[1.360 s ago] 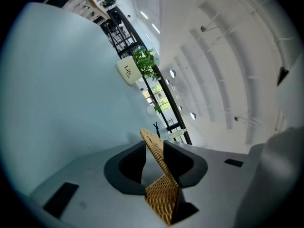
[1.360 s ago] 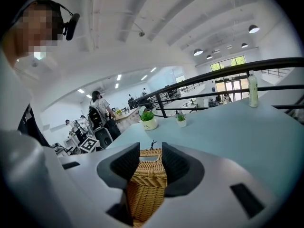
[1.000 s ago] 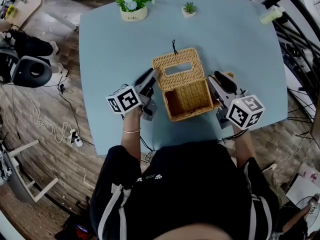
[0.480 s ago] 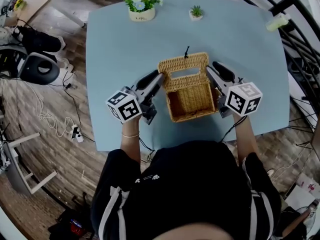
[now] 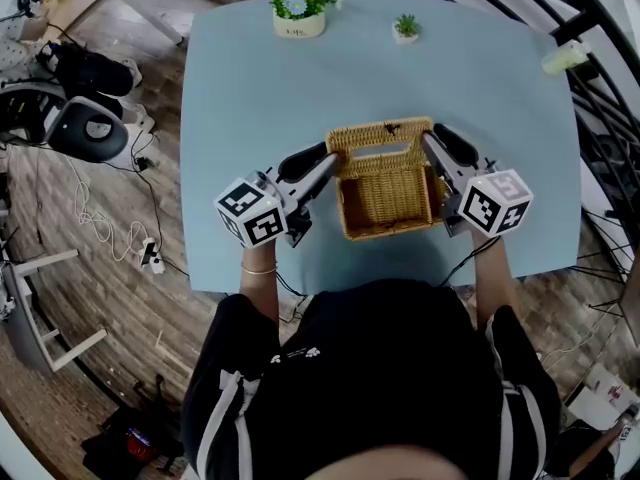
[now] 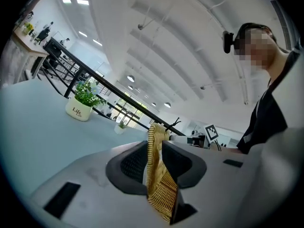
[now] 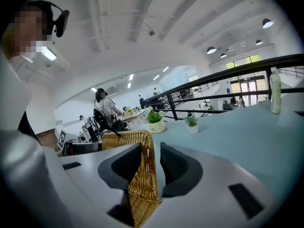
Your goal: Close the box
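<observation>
Wicker box (image 5: pixel 388 200) sits near the middle of the light blue table (image 5: pixel 240 98), close to my edge, mouth open to the head view. Its lid (image 5: pixel 381 138) stands raised along the far rim, close to upright, slot facing me. My left gripper (image 5: pixel 326 162) comes in from the left, pointing roughly level, jaws narrow and pinched on the lid's left edge; in the left gripper view the woven panel stands on edge between both pads and fills the gap. My right gripper (image 5: pixel 432 146) comes in from the right, tilted slightly down, jaws likewise narrow on the lid's right edge; in the right gripper view the rounded wicker rim lies hard against the left pad, with only a sliver of space toward the other pad near the top. Both marker cubes face up, one at each side of the box. At the table's far edge: a potted plant (image 5: pixel 297 13), a smaller plant (image 5: pixel 406 28), a bottle (image 5: pixel 566 56) at the right corner, all well apart from the box.
</observation>
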The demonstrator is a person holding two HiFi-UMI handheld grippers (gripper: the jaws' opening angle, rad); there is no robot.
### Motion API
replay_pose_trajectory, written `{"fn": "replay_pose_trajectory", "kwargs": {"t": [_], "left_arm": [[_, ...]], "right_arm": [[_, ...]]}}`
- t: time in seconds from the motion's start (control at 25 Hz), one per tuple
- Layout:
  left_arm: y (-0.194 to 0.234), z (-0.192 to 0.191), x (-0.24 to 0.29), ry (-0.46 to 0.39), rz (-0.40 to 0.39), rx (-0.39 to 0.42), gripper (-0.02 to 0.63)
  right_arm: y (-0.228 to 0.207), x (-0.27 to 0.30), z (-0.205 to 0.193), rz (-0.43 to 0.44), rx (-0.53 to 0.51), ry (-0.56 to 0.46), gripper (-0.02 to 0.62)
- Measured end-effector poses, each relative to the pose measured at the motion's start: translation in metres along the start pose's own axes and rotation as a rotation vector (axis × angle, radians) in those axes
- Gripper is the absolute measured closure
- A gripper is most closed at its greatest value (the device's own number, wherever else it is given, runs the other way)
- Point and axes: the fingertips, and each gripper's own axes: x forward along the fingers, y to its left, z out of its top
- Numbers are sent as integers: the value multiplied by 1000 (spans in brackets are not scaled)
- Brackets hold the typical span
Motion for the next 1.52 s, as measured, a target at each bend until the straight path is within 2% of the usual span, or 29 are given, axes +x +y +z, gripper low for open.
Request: {"fn": "replay_pose_trajectory", "kwargs": {"t": [0.44, 0.8, 1.08, 1.52], "left_arm": [[-25, -5, -9, 13, -40, 63, 512], [-39, -11, -14, 7, -18, 54, 512], [-46, -17, -17, -21, 43, 43, 502], [-58, -30, -26, -17, 161, 48, 479]], "right_arm": [[25, -25, -1, 29, -31, -27, 488], [33, -43, -10, 15, -30, -43, 488], [36, -55, -23, 19, -27, -40, 488], [49, -71, -41, 95, 8, -20, 489]]}}
